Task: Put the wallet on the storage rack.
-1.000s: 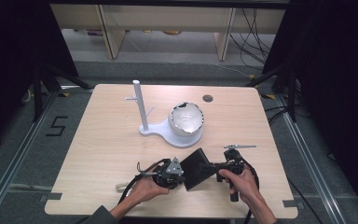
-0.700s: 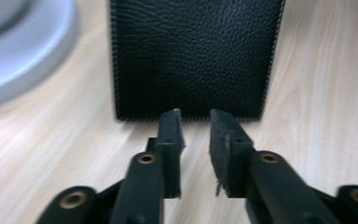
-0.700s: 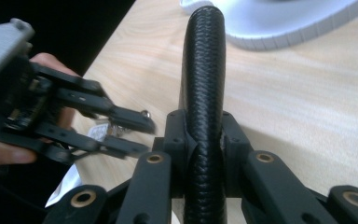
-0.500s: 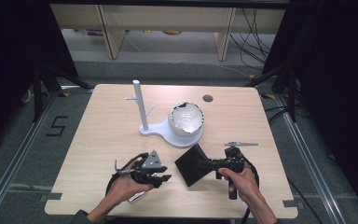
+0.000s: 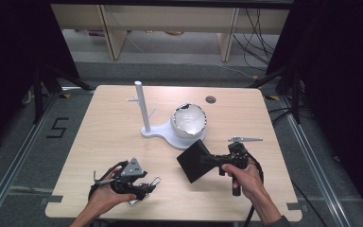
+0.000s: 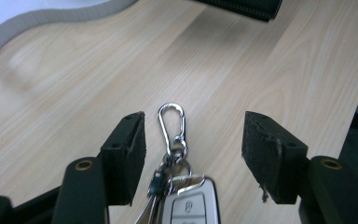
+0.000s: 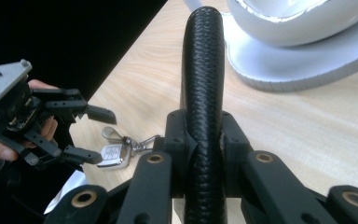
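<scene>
Where the high view looks down on the light wooden surface, the left tool sits near the front edge toward the left corner, held in the person's left hand, jaws apart, with a key bunch lying on the surface between them; its jaws have just been opening. Right tool, held in the right hand near the front edge toward the right corner, is clamped on one edge of a black wallet, which is carried tilted just above the surface. White stand with an upright post and small pegs, on a curved white base carrying a white bowl-shaped dish, occupies the middle of the surface; a small grey metal piece lies near the right edge, and a round hole sits by the far edge. Left gripper view: both black jaws spread wide, pads touching nothing; between them lie a silver carabiner clip and, nearer the camera, a white car key fob, flat on the wood; the edge of the stand's white base is at the top left. Right gripper view: jaws pressed tight on the wallet's textured black edge, which rises straight ahead; the white base and dish are at the top right, the left tool at the left with its jaws apart, the key fob lying on the surface just before them.
</scene>
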